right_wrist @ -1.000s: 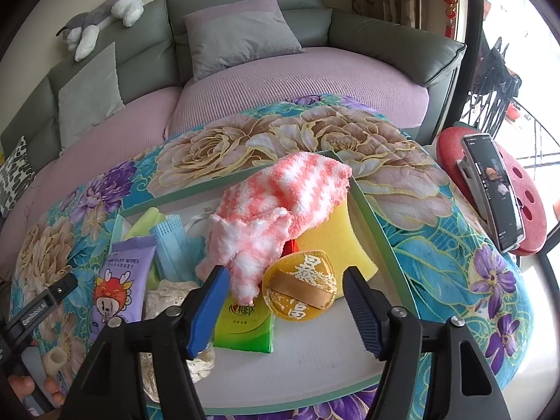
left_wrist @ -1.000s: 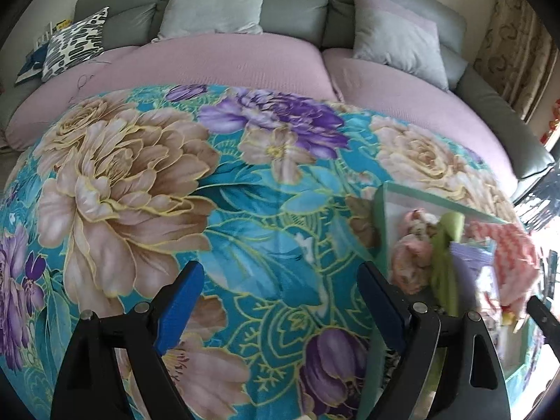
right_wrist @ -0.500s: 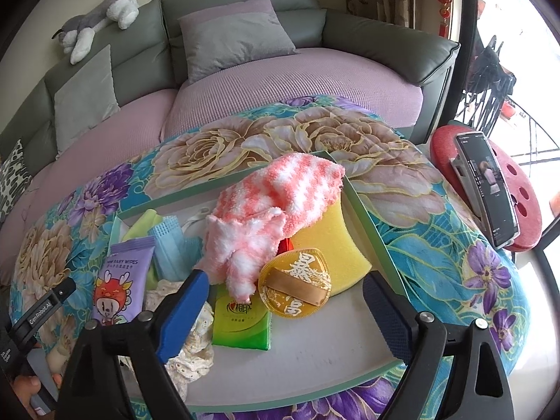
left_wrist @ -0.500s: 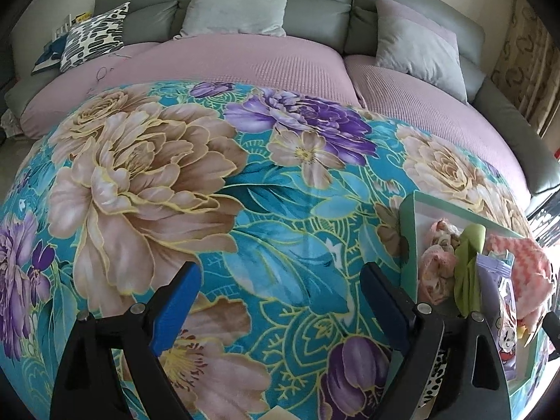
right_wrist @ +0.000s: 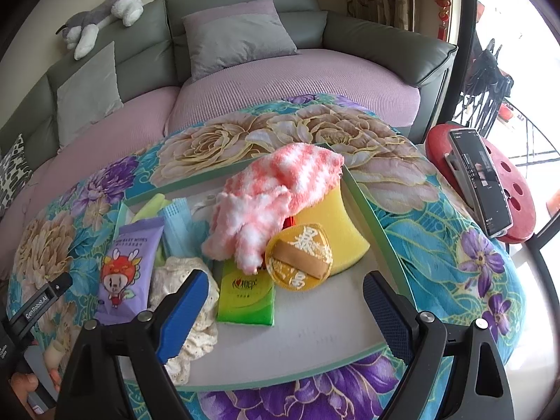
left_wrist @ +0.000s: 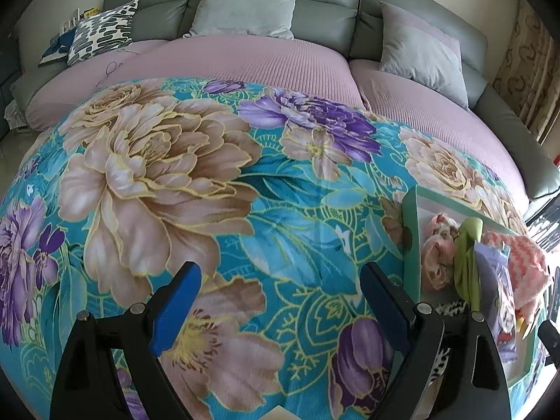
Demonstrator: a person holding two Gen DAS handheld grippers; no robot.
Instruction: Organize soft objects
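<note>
The right tongs [right_wrist: 281, 309] stood spread, having just widened, empty, just short of the tray [right_wrist: 315, 336]. The pink sock [right_wrist: 280, 196] lay heaped mid-tray, straight ahead. The left tongs [left_wrist: 280, 301], also spread, hung over bare blanket [left_wrist: 157, 175] beside the tray, farther off.

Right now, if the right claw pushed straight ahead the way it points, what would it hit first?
Likely the round yellow-gold pad leaning on the yellow sponge, though depth is unclear; the right claw is open and empty.
</note>
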